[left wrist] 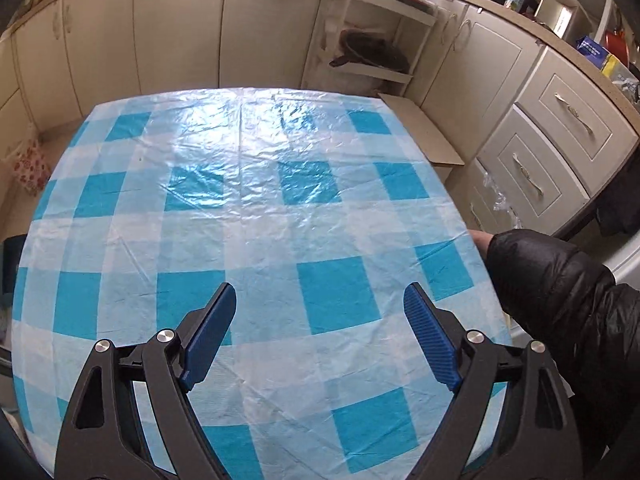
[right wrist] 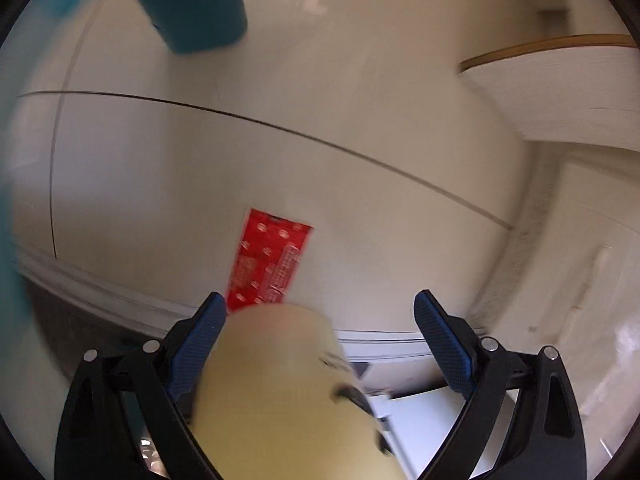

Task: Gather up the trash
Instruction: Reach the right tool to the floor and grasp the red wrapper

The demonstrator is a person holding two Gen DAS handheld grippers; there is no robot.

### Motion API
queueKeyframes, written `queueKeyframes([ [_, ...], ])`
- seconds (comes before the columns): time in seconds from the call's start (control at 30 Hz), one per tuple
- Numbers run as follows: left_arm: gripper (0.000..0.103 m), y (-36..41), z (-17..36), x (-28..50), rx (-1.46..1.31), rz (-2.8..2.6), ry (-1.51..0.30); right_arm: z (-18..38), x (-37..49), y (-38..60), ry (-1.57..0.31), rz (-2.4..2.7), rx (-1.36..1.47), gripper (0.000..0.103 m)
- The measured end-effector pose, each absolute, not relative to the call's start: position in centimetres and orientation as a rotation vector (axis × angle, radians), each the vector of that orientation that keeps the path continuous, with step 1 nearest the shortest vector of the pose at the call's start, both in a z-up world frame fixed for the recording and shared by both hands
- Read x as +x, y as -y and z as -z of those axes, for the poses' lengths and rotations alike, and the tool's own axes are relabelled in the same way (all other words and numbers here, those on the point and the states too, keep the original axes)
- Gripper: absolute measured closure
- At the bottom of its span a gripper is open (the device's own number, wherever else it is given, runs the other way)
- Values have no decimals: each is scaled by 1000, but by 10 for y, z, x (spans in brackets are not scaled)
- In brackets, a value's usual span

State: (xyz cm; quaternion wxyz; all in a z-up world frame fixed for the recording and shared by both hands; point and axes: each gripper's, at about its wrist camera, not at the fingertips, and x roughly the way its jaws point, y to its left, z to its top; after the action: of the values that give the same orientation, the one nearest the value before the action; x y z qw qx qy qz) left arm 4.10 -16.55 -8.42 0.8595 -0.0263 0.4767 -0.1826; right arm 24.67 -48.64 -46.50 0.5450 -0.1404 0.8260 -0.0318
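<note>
Hovering tool: the left gripper (left wrist: 320, 308) is above the table (left wrist: 256, 216) with its two blue fingers (left wrist: 212, 334) spread wide, and nothing is between them.
Table: it has a plastic cloth with blue and white squares; the cloth is wrinkled and shiny at the far side.
Right arm: a black puffy sleeve (left wrist: 560, 304) comes in at the right edge of the table, and a small part of the hand (left wrist: 480, 240) shows at the cuff.
Right gripper (right wrist: 320, 312): its fingers (right wrist: 444, 344) are also wide apart and point down to the pale floor (right wrist: 280, 140).
Cream container (right wrist: 280, 392): a pale yellow, rounded thing, blurred, lies between the fingers close to the camera. It is beside the left finger and well apart from the right finger. I cannot tell if the left finger touches it, and it does not look clamped.
Red wrapper (right wrist: 268, 260): a flat red packet with white marks lies on the floor, just beyond the cream container.
Teal object (right wrist: 196, 4): it is at the top left of the right view, blurred.
Background: cream cabinets (left wrist: 160, 28) and drawers (left wrist: 560, 128) stand behind the table, and a piece of cardboard (left wrist: 424, 128) leans at the far right corner.
</note>
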Motion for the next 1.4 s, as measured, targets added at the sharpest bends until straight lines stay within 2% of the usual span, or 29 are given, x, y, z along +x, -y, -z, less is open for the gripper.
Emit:
queueKeyframes([
  [0.17, 21, 149, 94, 49, -99, 380, -1048, 509, 247, 494, -2036, 107, -183, 11],
  [0.37, 21, 136, 97, 57, -142, 369, -1072, 544, 209, 520, -2090, 165, -7, 11],
  [0.43, 21, 135, 98, 58, -143, 367, -1073, 543, 208, 520, -2064, 148, -51, 11],
  [0.57, 21, 135, 98, 58, -145, 370, -1076, 541, 204, 528, -2026, 210, 65, 11],
  [0.8, 21, 129, 96, 57, -168, 369, -1077, 562, 188, 515, -2033, 206, -37, 11],
  [1.27, 21, 114, 108, 68, -213, 339, -1116, 583, 176, 552, -2002, 210, 79, 11],
  [1.4, 21, 114, 109, 70, -224, 341, -1120, 587, 167, 558, -1994, 194, 155, 15],
])
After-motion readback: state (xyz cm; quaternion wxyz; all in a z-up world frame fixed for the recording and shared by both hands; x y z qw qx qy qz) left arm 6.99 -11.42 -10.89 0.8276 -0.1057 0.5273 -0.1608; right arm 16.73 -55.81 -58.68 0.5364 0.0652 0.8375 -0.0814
